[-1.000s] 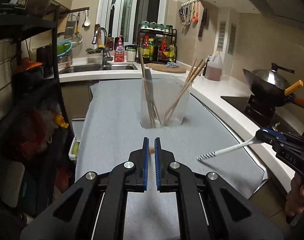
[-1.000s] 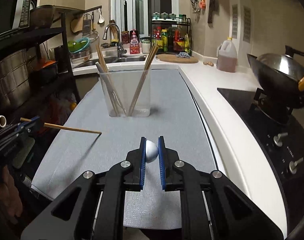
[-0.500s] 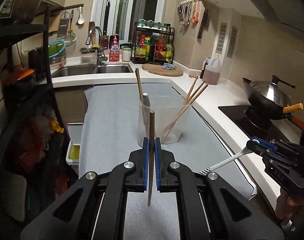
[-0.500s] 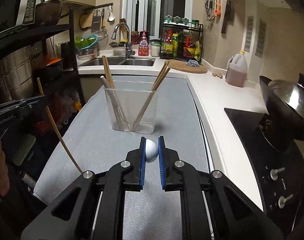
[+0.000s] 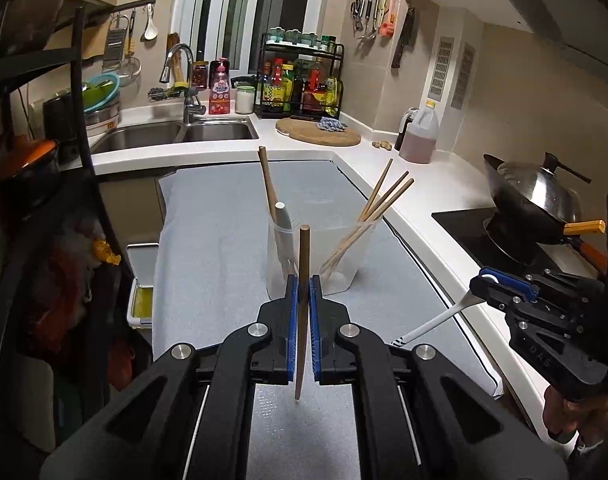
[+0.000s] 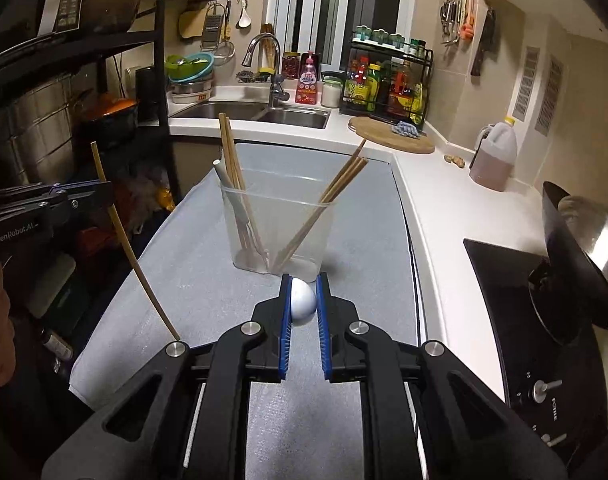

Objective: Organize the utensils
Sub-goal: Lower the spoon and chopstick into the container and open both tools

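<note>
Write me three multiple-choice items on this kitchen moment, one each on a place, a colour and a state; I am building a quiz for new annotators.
1. Where does the clear container stand?
A. in the sink
B. on the grey mat
C. on the stove

2. What colour is the utensil held by the right tongs?
A. white
B. red
C. green

3. How is the chopstick in the left tongs?
A. lying flat on the mat
B. standing in the container
C. clamped, near upright

Key: 1 B, its base rests on the grey mat. 2 A, handle and rounded end look white. 3 C, the blue pads pinch it mid-length, its tip above the mat.
</note>
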Tool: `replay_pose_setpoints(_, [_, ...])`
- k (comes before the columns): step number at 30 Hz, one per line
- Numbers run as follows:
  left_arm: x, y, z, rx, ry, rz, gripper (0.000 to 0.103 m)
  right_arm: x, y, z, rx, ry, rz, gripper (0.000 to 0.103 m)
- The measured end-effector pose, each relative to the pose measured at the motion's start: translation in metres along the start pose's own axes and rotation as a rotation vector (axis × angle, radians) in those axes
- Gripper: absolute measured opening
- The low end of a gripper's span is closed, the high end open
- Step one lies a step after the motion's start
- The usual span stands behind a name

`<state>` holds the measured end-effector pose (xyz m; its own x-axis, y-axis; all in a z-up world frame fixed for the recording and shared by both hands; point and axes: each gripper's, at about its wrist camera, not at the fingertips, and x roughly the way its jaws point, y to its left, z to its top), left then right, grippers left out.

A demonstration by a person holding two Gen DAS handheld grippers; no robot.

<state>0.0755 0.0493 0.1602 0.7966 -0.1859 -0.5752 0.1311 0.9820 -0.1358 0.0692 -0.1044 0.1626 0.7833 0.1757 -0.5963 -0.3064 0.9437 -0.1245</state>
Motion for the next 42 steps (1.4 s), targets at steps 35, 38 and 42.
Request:
replay_pose_setpoints(35, [-0.019,0.011,0.126,-0.002,-0.118,-0.148,0.006,-0.017,-0.011,0.138,-0.053,-0.117,0.045,0.012])
replay_pose_setpoints(38, [-0.020,0.009,0.143,0.000,-0.153,-0.151,0.006,-0.015,-0.018,0.151,-0.039,-0.141,0.042,0.012])
replay_pose_setpoints(42, [-0.014,0.008,0.156,-0.006,-0.182,-0.144,0.006,-0.006,-0.029,0.163,-0.015,-0.154,0.042,0.012])
